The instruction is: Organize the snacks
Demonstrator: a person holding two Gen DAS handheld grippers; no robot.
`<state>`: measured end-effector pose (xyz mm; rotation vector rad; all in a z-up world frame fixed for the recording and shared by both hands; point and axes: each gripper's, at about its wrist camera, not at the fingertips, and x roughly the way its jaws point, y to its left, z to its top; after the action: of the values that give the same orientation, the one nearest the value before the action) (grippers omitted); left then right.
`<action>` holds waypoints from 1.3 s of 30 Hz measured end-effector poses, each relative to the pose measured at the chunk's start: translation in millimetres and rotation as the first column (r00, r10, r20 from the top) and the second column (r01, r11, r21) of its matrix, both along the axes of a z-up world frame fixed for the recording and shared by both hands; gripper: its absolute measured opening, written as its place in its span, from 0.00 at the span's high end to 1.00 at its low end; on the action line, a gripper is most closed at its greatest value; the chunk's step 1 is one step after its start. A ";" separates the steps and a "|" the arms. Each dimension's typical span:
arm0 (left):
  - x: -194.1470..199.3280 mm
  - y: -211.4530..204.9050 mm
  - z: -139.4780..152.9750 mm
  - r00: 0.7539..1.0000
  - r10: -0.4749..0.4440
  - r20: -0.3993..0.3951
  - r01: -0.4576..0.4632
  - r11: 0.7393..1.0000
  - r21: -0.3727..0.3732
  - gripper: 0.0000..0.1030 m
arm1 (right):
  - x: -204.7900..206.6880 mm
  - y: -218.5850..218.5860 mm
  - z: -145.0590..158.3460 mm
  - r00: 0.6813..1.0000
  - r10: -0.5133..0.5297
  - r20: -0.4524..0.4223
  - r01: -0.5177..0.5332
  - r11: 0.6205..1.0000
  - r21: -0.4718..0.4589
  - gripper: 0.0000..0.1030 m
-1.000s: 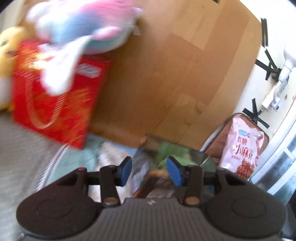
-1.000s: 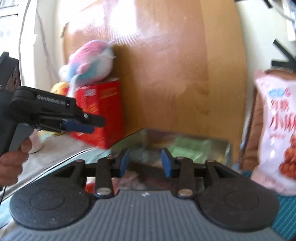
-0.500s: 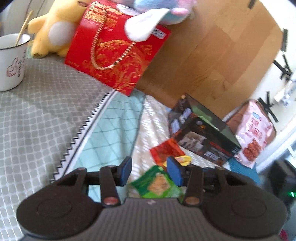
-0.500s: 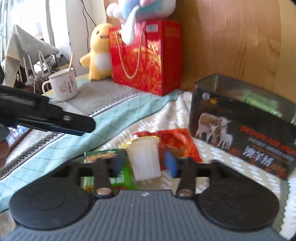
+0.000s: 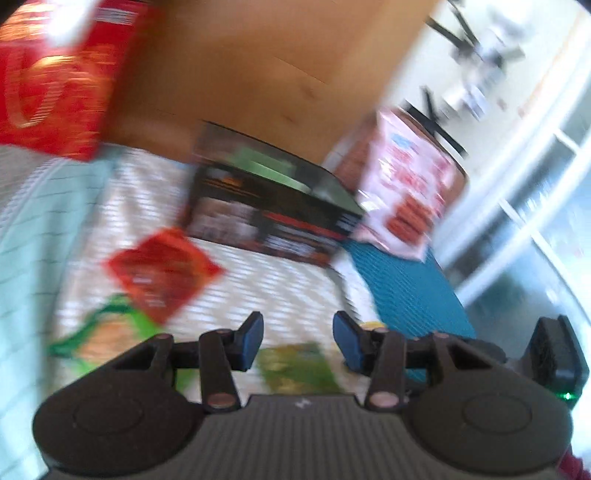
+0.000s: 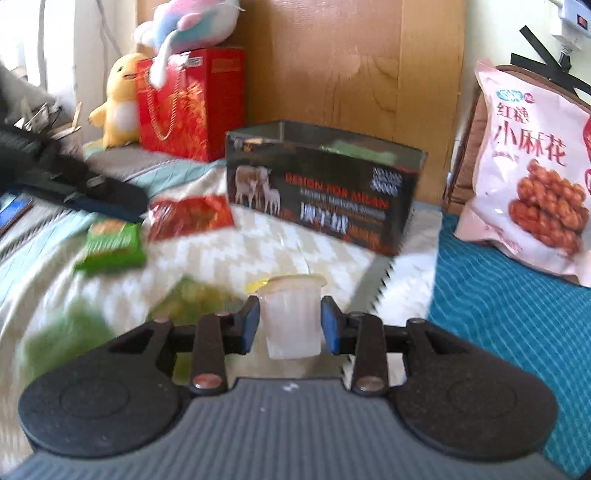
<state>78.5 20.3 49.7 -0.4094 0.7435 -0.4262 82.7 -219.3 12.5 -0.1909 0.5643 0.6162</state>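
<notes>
A black open box (image 6: 321,192) stands on the bed against a wooden board; it also shows in the left wrist view (image 5: 269,214). A clear jelly cup (image 6: 291,317) with a yellow lid sits between the pads of my right gripper (image 6: 290,323); the pads stand beside it with small gaps. A red packet (image 6: 190,219) and green packets (image 6: 112,245) lie on the cloth left of it. My left gripper (image 5: 297,341) is open and empty above a green packet (image 5: 295,369); the red packet (image 5: 164,273) lies ahead on the left.
A large pink snack bag (image 6: 532,177) leans at the right on a teal mat (image 6: 509,317). A red gift bag (image 6: 188,107), a yellow plush (image 6: 118,99) and a pastel plush (image 6: 188,22) stand at the back left. The left gripper's arm (image 6: 74,184) crosses the right wrist view.
The left gripper swung right and down toward the green packet, blurring its view. The right gripper came down around the jelly cup, with the black box farther ahead.
</notes>
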 end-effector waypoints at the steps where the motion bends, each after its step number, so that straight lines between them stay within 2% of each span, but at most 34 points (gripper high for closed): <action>1: 2.9 -12.9 -0.5 1.000 -0.031 -0.003 0.031 1.000 0.007 0.58 | -4.6 -2.4 -2.6 1.000 0.002 0.006 -0.002 1.000 -0.010 0.62; 3: 7.6 -34.6 -2.7 0.997 -0.071 -0.014 0.072 0.997 0.031 0.58 | -11.7 -2.5 -7.5 1.000 -0.007 0.014 0.007 1.000 -0.013 0.61; 6: 10.2 -60.8 -3.1 0.991 -0.130 -0.017 0.131 0.989 0.066 0.58 | -15.8 -5.1 -12.4 1.000 -0.009 0.017 0.008 1.000 0.016 0.52; 8: 10.9 -74.9 -3.1 0.987 -0.161 -0.014 0.162 0.983 0.091 0.58 | -18.2 -7.7 -16.1 1.000 -0.009 0.012 0.009 0.999 0.035 0.52; 13: 16.9 -94.1 -12.3 0.988 -0.152 -0.027 0.154 0.970 0.190 0.61 | -17.3 -16.3 -19.8 1.000 -0.017 -0.001 0.017 0.996 0.088 0.51; 15: 20.5 -90.4 -19.0 0.987 -0.153 -0.043 0.158 0.974 0.163 0.63 | -17.4 -17.8 -20.0 1.000 -0.017 -0.010 0.018 0.994 0.107 0.52; 16: 21.6 -88.6 -20.5 0.985 -0.166 -0.051 0.171 0.977 0.131 0.69 | -16.8 -18.6 -20.3 1.000 -0.014 -0.016 0.016 0.993 0.113 0.55; 18: 22.7 -88.5 -19.4 0.983 -0.175 -0.048 0.180 0.973 0.141 0.69 | -16.7 -19.8 -20.9 0.999 -0.034 -0.012 0.036 0.993 0.111 0.69; 21: 23.8 -85.6 -12.8 0.983 -0.180 -0.033 0.183 0.973 0.142 0.69 | -15.3 -21.7 -19.5 1.000 -0.025 -0.013 0.027 0.989 0.144 0.69; 24: 32.1 -74.8 5.0 0.986 -0.164 0.019 0.161 0.980 0.114 0.70 | -11.6 -16.5 -6.7 0.998 -0.029 0.062 0.018 0.987 0.158 0.69; 29: 72.5 -60.9 45.2 0.987 -0.097 0.132 0.086 0.992 0.088 0.69 | 28.1 -1.1 26.1 0.981 -0.052 0.189 0.020 0.985 0.171 0.69; 33: 115.4 -62.9 59.3 0.978 -0.044 0.203 0.026 0.995 0.094 0.69 | 74.6 11.5 43.5 0.967 -0.089 0.239 0.053 0.986 0.156 0.69; 36: 145.3 -69.6 52.2 0.980 -0.017 0.197 0.000 0.996 0.089 0.69 | 108.2 21.3 41.9 0.962 -0.116 0.246 0.091 0.989 0.113 0.68; 39: 166.7 -74.7 36.1 0.991 0.012 0.136 -0.029 0.993 0.119 0.67 | 123.4 21.0 32.6 0.954 -0.169 0.249 0.150 0.984 0.093 0.66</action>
<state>245.2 -54.3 85.8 -0.2718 0.6288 -0.3838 206.0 -198.3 45.1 -0.1508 0.3029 0.4456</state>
